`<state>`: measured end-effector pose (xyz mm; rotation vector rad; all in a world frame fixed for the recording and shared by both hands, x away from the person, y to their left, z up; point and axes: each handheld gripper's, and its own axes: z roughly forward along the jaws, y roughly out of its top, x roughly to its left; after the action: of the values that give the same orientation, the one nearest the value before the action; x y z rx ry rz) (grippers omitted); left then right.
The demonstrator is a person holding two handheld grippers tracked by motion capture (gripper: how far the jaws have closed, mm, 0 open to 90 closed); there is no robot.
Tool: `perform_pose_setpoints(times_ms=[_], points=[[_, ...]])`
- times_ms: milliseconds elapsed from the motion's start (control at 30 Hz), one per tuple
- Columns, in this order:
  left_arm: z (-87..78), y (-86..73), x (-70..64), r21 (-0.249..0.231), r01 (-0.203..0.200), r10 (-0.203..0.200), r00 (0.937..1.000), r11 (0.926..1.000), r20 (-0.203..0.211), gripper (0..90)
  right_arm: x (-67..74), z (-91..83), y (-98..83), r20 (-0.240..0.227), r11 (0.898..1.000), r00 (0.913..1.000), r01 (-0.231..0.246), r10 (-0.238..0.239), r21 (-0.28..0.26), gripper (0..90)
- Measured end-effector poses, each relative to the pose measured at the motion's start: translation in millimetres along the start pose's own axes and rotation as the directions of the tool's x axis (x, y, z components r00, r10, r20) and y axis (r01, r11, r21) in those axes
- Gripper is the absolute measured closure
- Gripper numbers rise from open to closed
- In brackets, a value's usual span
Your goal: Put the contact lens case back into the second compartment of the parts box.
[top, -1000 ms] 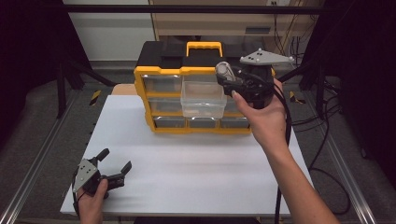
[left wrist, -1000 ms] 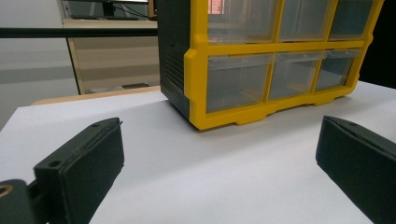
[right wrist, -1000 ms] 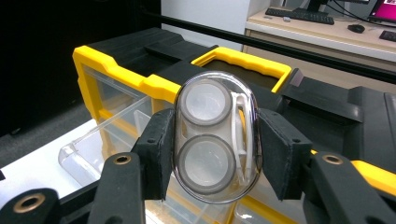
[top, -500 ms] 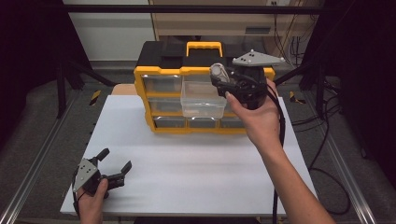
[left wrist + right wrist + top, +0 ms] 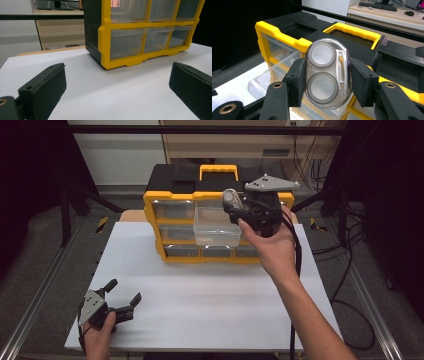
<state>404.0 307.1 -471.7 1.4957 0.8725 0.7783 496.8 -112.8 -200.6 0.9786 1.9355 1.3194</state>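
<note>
**Holding a clear case above the open drawer**

Starting with the largest thing, the white table (image 5: 210, 305) has much free room in front of the left gripper (image 5: 125, 292), whose jaws stand wide apart with nothing between them. This gripper rests low, near the front left corner, well apart from everything else.

The yellow and black drawer cabinet (image 5: 175, 227) stands beyond the jaws of both grippers. Its yellow handle (image 5: 352, 31) lies flat on the black top, just behind the right gripper's jaws. One clear drawer (image 5: 216, 227) is pulled out of the middle row, and in the right gripper view it lies below and to the left of the jaws.

The right gripper (image 5: 328, 78) is closed on the smallest thing, a clear oval case (image 5: 328, 77) with two round grey-rimmed cups inside. The pads press on its two long sides, and the case stands upright between them, above the cabinet front.

I think the case is meant to go into the open drawer. The risk is that smooth, curved plastic can slide out of the pads, mostly if the hand tilts. The case could also hit the yellow frame edge over the drawer, or the drawer's thin front wall. The opening is only a little wider than the jaws, so a straight descent from above seems safer than a slanted one.
</note>
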Motion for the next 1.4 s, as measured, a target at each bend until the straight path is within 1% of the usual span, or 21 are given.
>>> perform_pose_setpoints(times_ms=[233,600,1133,1400], points=[[0.6,-0.1,-0.2,0.001,0.000,0.000,1.0000,1.0000,0.002,0.8,2.2,3.2,-0.6,-0.002,1.000,1.0000,0.005,-0.005,0.006,49.1],[1.3,-0.1,-1.2,0.005,-0.005,0.005,1.0000,1.0000,0.005,0.8,6.1,8.8,-4.6,-0.021,0.999,0.9997,0.013,-0.012,0.031,49.1],[1.2,-0.1,-1.1,0.003,-0.003,0.003,1.0000,1.0000,0.004,0.9,9.3,13.6,-9.5,-0.025,0.998,0.9994,0.025,-0.023,0.060,49.1],[1.2,0.0,-1.2,0.002,-0.003,0.003,1.0000,1.0000,0.005,0.9,10.1,15.7,-10.0,-0.018,0.997,0.9993,0.034,-0.033,0.067,49.0]])
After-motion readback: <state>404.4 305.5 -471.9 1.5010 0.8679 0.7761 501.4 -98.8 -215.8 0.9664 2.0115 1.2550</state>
